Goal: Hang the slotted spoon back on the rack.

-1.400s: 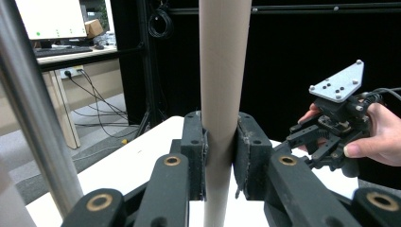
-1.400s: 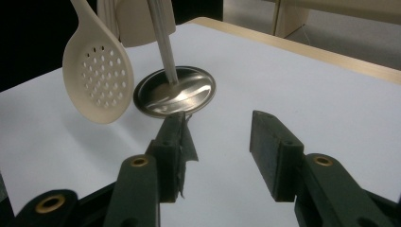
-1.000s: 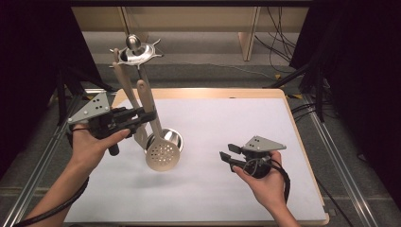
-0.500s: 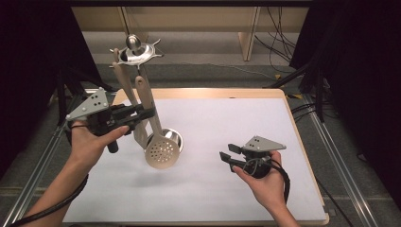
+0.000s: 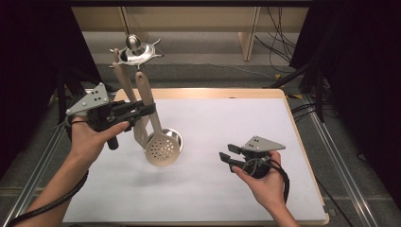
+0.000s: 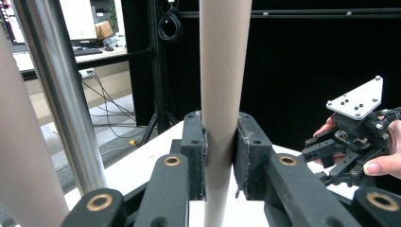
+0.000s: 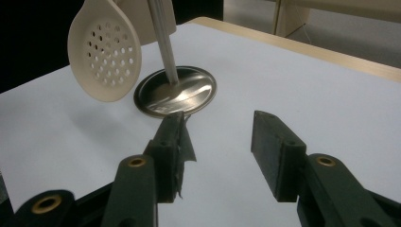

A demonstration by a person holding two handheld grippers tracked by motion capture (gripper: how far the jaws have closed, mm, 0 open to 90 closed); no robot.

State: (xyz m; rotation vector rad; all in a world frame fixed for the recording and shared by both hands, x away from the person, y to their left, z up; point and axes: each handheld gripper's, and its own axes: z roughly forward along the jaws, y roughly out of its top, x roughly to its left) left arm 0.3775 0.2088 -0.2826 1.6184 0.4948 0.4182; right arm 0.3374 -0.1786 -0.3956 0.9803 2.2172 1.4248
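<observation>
My left gripper (image 5: 145, 110) is shut on the handle of a beige slotted spoon (image 5: 162, 149), which hangs upright with its perforated head just above the table. In the left gripper view the pads (image 6: 197, 156) press the round beige handle (image 6: 220, 85) from both sides. Next to the spoon stands a metal utensil stand (image 5: 136, 51), with its round base (image 5: 175, 136) behind the spoon's head. A second beige utensil (image 5: 124, 78) hangs from the stand. My right gripper (image 5: 227, 153) hovers open over the white table to the right, with nothing between its jaws (image 7: 222, 142).
The white table top (image 5: 236, 118) has a wooden rim at the far and right edges. The right gripper view has the spoon's head (image 7: 106, 59), the stand's pole (image 7: 163, 42) and base (image 7: 177, 92) ahead. Dark frame posts stand on both sides.
The left gripper has edged slightly up and away with the spoon's handle in it. The right hand has stayed put.
</observation>
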